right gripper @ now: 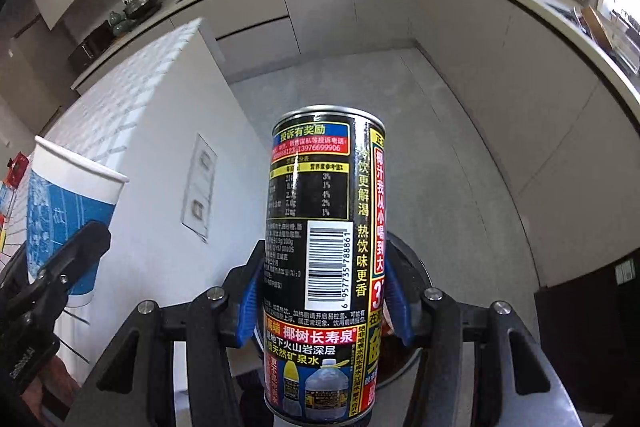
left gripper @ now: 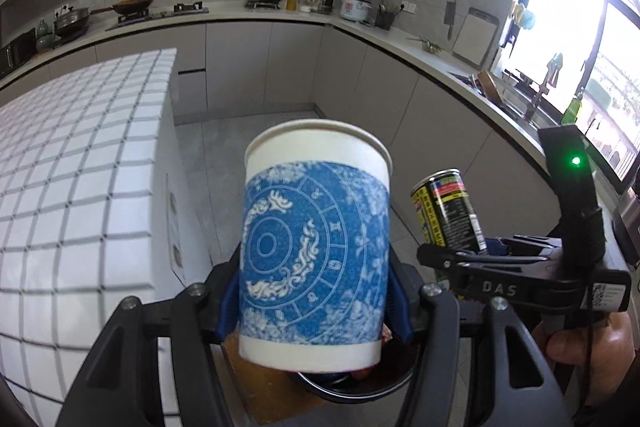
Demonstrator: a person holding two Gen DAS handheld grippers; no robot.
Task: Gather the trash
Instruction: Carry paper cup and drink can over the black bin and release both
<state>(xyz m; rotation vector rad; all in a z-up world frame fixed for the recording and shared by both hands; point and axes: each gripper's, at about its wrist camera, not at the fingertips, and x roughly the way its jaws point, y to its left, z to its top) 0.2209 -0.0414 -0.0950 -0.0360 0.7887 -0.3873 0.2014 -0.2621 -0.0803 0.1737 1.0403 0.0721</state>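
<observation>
Left gripper (left gripper: 316,301) clamped on upright blue-and-white paper cup (left gripper: 316,247); right gripper (right gripper: 324,301) clamped on upright black drink can (right gripper: 320,267). Both held above floor beside checked table (left gripper: 80,167). Below, possibly a dark bin (left gripper: 360,385), mostly hidden.

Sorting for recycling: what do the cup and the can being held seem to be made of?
Cup: looks like paper, matte white with a printed blue pattern; the thin rolled rim suggests it. Any inner lining cannot be seen.
Can: looks like metal, glossy black with a printed label; a sharp light streak and a silvery top edge suggest it. Steel or aluminium cannot be told.
</observation>
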